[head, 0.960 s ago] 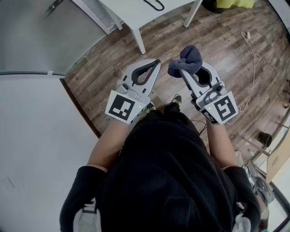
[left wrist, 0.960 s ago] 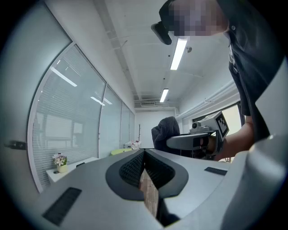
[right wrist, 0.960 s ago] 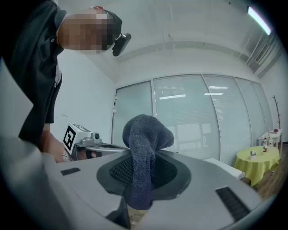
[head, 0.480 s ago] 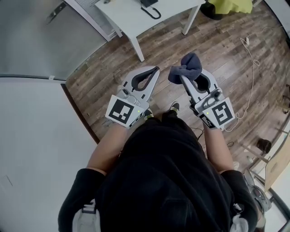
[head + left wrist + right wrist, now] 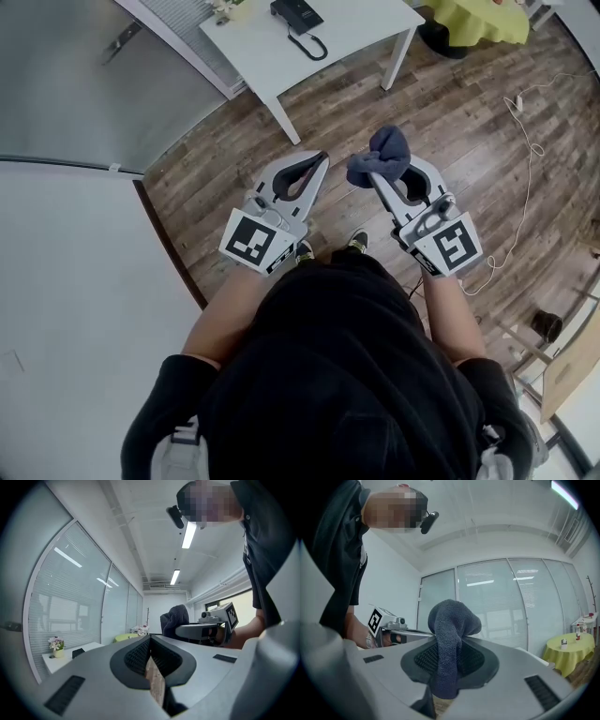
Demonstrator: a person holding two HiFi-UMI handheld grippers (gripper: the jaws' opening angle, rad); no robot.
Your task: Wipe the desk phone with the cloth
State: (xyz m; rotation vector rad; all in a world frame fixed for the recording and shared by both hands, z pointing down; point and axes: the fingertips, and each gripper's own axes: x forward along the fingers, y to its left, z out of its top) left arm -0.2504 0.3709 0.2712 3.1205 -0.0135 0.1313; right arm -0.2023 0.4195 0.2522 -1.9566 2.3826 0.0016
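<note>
Right tool (image 5: pixel 373 174) clamps the cloth (image 5: pixel 386 150), left tool (image 5: pixel 323 157) closed empty; head view adds the desk phone (image 5: pixel 294 12)

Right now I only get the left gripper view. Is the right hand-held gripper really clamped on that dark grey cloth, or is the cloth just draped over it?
Observer: Clamped. In the right gripper view, the right hand-held gripper has its jaws shut on the dark grey knitted cloth, which bulges above them.
Operator: Phone location?
Observer: In the head view, the black desk phone sits on the white rectangular table, ahead across the brown wood-plank floor. The cloth is well short of it.
</note>
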